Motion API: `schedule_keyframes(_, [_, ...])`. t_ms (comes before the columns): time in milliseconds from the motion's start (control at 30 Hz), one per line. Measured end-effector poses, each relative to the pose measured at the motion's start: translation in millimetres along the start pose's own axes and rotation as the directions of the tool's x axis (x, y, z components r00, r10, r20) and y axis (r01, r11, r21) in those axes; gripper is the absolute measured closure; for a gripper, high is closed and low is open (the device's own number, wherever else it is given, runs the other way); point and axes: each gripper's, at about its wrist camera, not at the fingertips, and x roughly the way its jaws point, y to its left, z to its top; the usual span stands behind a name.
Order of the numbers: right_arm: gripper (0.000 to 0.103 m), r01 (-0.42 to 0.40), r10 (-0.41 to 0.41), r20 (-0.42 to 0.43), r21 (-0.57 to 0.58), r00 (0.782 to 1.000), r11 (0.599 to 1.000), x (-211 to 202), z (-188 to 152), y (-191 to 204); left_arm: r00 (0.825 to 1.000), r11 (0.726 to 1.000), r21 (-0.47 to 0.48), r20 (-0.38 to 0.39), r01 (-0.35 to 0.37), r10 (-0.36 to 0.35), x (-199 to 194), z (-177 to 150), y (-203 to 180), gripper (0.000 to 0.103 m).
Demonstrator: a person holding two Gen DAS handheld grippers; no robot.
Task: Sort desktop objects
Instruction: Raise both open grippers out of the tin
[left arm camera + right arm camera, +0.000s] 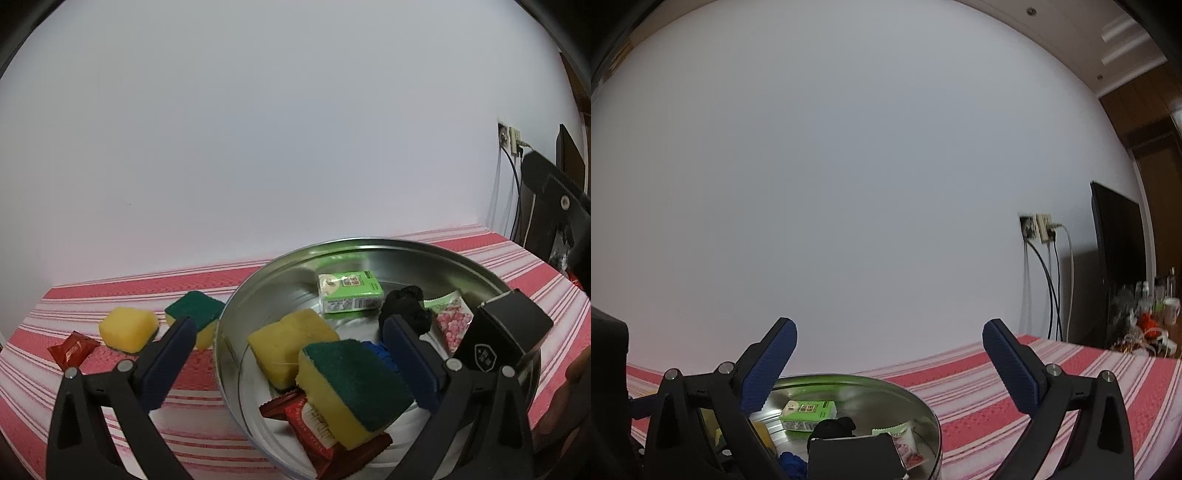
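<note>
A round metal tin (369, 247) stands on the striped cloth. It holds a green box (349, 291), a black lump (406, 306), a pink sweet packet (452, 323), two yellow-and-green sponges (351, 384), red packets (314, 424) and something blue (382, 352). A black box (506, 339) sits at the tin's right side. My left gripper (290, 321) hangs open over the tin, gripping nothing. Also open and empty, my right gripper (890, 326) hovers above the tin (923, 402) and the black box (853, 458).
Left of the tin lie a yellow sponge (127, 328), a green-topped sponge (195, 310) and a red sweet packet (72, 349). The white wall is close behind the table. Sockets with cables (1039, 229) and a dark screen (1119, 266) are at the right.
</note>
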Motion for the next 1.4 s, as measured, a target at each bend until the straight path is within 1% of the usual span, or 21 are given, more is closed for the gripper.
schedule_keyframes(100, [0.001,-0.002,0.002,-0.012,0.017,1.0,1.0,-1,0,-5,1.0,1.0,0.001,0.0,0.0,0.0,-2,-1,0,0.001])
schedule_keyframes(400, [0.001,0.017,-0.018,0.022,0.041,1.0,0.999,-17,1,-8,1.0,1.0,-0.018,0.009,0.002,-0.002,-12,-3,7,0.001])
schedule_keyframes(533, [0.001,0.023,-0.024,0.015,0.052,1.0,0.998,-22,1,-9,1.0,1.0,-0.028,0.009,-0.001,0.001,-15,-5,13,0.001])
schedule_keyframes(967, [0.001,0.026,-0.029,0.036,0.065,0.999,0.998,-41,2,-6,1.0,0.999,-0.039,0.019,0.006,-0.005,-27,-12,25,0.001])
schedule_keyframes(1267, [0.001,0.01,-0.014,0.05,0.075,0.999,0.997,-57,1,3,1.0,0.998,-0.055,0.025,0.005,-0.004,-39,-18,35,0.001])
schedule_keyframes(1400, [0.001,-0.014,0.01,0.056,0.075,0.998,0.997,-65,-1,9,1.0,0.999,-0.048,0.025,0.002,-0.001,-48,-23,43,0.001])
